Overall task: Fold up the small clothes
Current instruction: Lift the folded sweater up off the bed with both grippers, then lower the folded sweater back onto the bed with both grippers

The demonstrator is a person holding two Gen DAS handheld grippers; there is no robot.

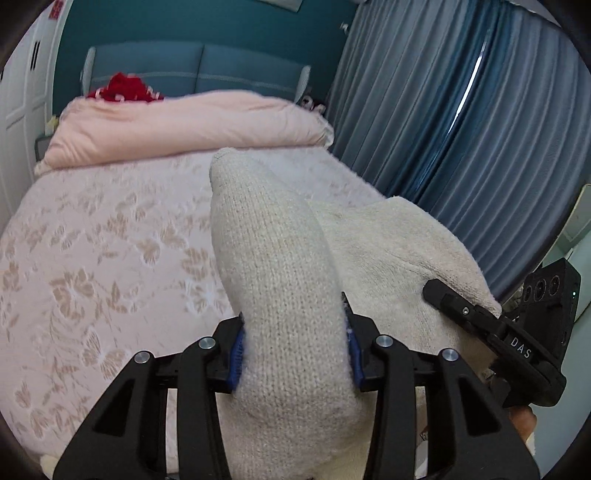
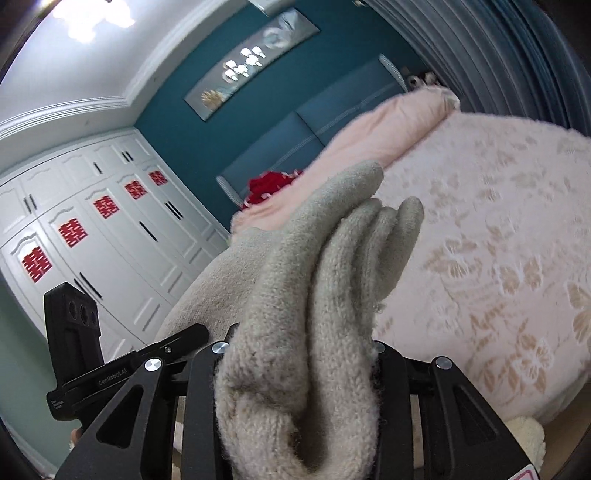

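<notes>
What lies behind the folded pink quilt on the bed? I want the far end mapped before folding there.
Behind the pink quilt stand a blue padded headboard and a red bundle. The quilt covers the bundle's lower part and whatever else lies there.

A cream knitted wool garment (image 1: pixel 280 295) filled the frame's centre. The bed's pale pink bedspread (image 1: pixel 110 240) bore a beige floral pattern at left; grey-blue pleated curtains (image 1: pixel 461 110) hung upper right, teal wall (image 1: pixel 207 22) above.

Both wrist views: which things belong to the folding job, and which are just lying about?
Job: cream knit garment, bunched in the left gripper and the right gripper; floral bedspread below.

Lying about: pink duvet, red cloth, curtains, wardrobe, framed picture.
</notes>
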